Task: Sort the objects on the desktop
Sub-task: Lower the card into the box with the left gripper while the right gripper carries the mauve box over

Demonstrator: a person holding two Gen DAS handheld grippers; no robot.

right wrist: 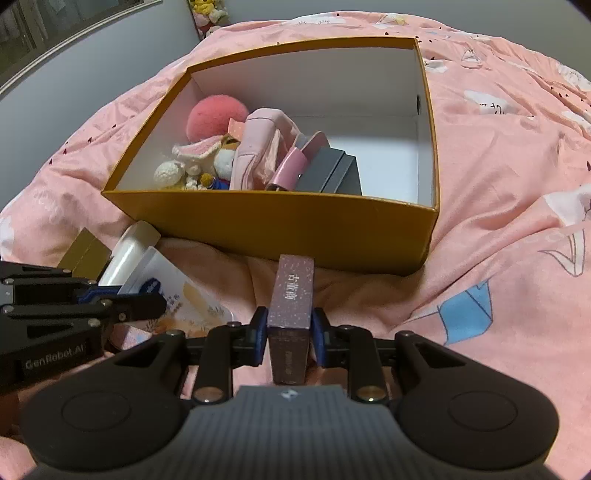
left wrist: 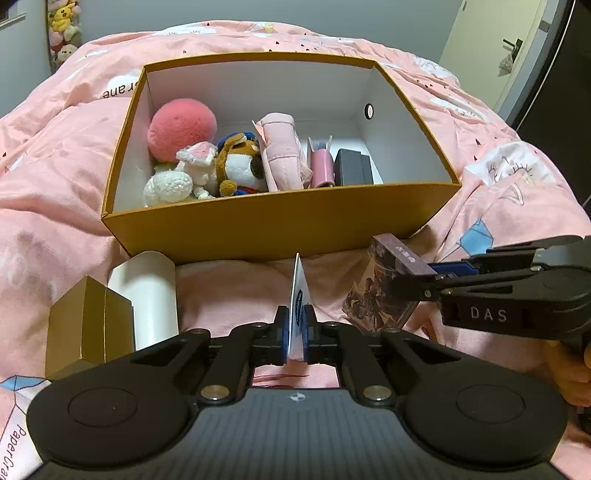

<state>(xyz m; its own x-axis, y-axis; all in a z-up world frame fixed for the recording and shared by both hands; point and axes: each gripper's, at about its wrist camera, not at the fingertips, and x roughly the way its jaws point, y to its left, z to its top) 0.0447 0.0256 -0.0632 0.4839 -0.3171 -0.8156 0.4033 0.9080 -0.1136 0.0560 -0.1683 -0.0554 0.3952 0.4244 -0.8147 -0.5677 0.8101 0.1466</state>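
A pink quilt [left wrist: 55, 177] printed with white and blue paper-crane shapes covers the whole work surface, rumpled into soft folds; behind it stand grey walls, a pale door [left wrist: 491, 48] with a dark handle at the far right, and a column of plush toys [left wrist: 62, 29] hanging at the far left. On the quilt sits an open orange cardboard box [left wrist: 280, 221] with white inner walls, holding a pink fuzzy ball [left wrist: 181, 127], a white knitted toy [left wrist: 168, 186], a brown-and-white plush dog [left wrist: 240, 164], a folded pink cloth piece [left wrist: 282, 147], a pink card holder [left wrist: 322, 166] and a dark grey case [left wrist: 352, 168], all crowded toward its left and middle. The left gripper [left wrist: 296, 334] is closed on a thin white packet [left wrist: 297, 295] held edge-on, near the box's front wall. The right gripper [right wrist: 290, 334] is clamped on a purple speckled box [right wrist: 291, 306], also just before that wall. On the near left lie a gold carton [left wrist: 88, 325] and a white cylinder [left wrist: 147, 295], side by side.
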